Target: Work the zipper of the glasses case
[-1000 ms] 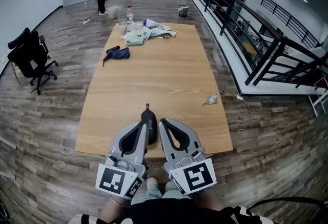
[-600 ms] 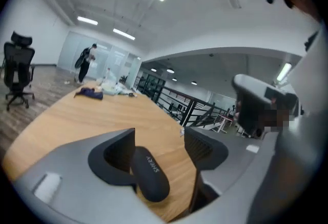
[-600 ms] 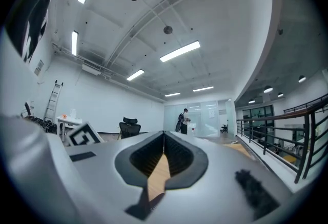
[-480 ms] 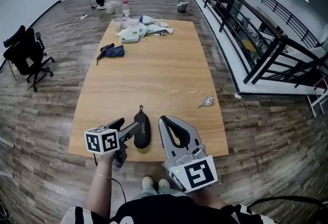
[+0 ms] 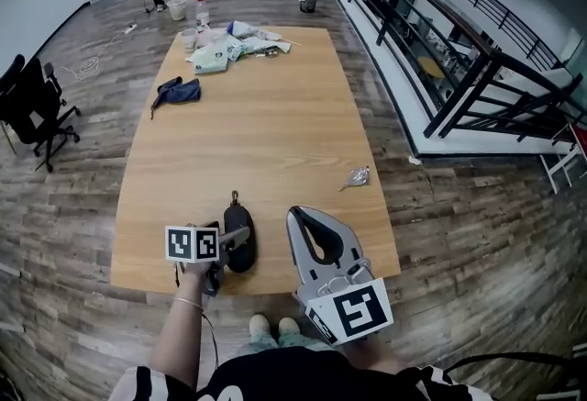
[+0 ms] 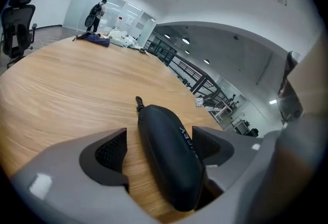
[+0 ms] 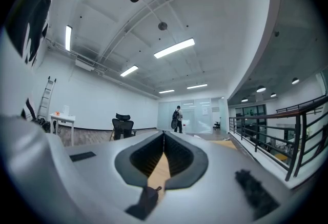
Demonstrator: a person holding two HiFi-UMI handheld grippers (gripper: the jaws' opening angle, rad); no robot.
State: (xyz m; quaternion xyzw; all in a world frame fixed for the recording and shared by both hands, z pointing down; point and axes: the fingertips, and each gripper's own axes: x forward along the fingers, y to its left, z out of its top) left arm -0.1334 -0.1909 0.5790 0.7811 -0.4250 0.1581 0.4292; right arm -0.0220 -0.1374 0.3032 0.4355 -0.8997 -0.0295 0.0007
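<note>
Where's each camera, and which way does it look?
Head view: on the person's head, looking down at the table; left tool, right tool, forearm show.
Left gripper view: rides the left tool, facing the glasses case between its jaws, just opening.
Right gripper view: rides the right tool, facing the room past shut jaws.
Head and left views share the glasses case.

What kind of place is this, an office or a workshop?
Likely an open-plan office hall: a long wooden table, a black office chair, a black railing along one side.

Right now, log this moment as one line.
left hand-held gripper: open, jaws just opened, astride glasses case | glasses case: on table | right hand-held gripper: shut, empty
</note>
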